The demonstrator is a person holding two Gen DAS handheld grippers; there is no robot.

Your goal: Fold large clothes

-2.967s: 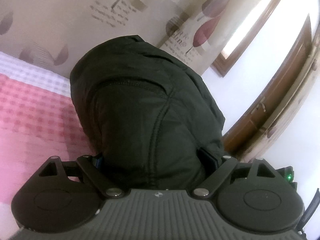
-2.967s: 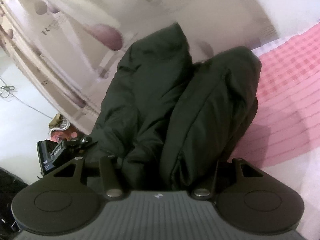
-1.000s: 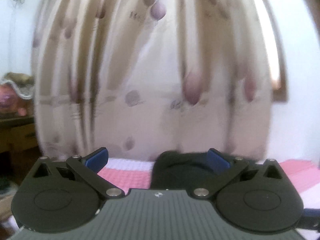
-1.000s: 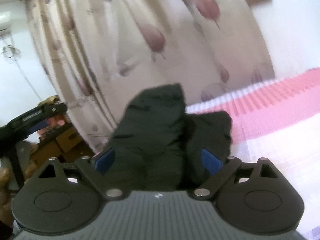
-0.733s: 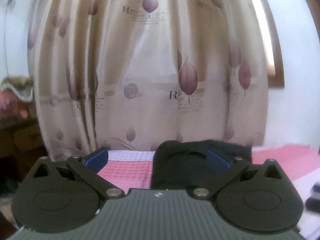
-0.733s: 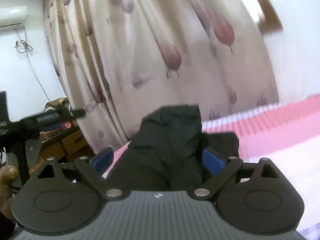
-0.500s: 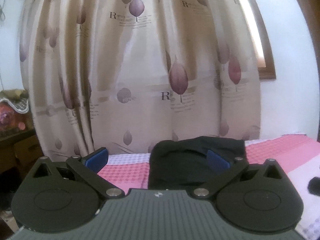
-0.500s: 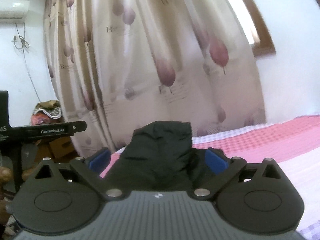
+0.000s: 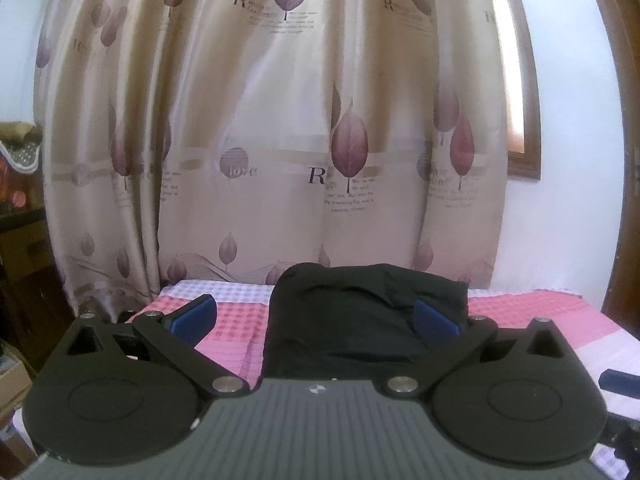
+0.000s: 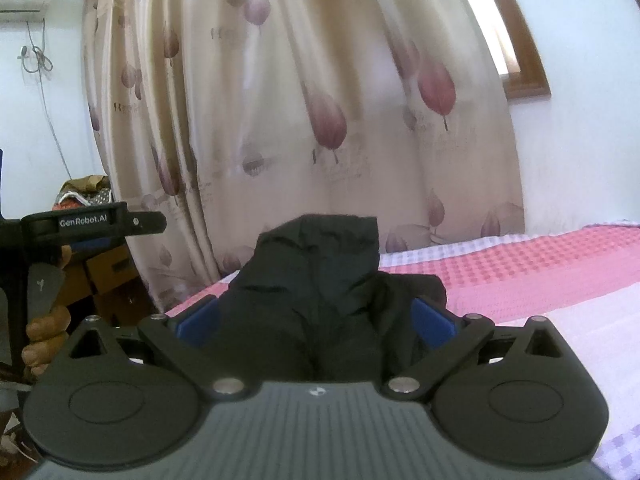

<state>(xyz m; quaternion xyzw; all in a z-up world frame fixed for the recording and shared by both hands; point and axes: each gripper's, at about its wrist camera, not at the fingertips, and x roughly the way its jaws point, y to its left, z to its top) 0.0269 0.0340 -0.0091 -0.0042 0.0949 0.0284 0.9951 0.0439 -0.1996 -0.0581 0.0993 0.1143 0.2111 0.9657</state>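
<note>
Both tools, left (image 9: 314, 316) and right (image 10: 316, 318), gape wide before the jacket (image 9: 360, 312), bed (image 10: 540, 280) bare rightward.

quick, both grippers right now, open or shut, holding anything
Left gripper: open, holding nothing; the dark jacket lies on the bed beyond it.
Right gripper: open, its jaws have just been opening; jacket shows between them, not pinched.

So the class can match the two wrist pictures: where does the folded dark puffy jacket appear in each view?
Left wrist view: folded dark puffy jacket, lower centre, on pink checked bedcover.
Right wrist view: jacket, lower centre, peaked bundle.
Shared landmark: beige leaf-print curtain behind.
</note>
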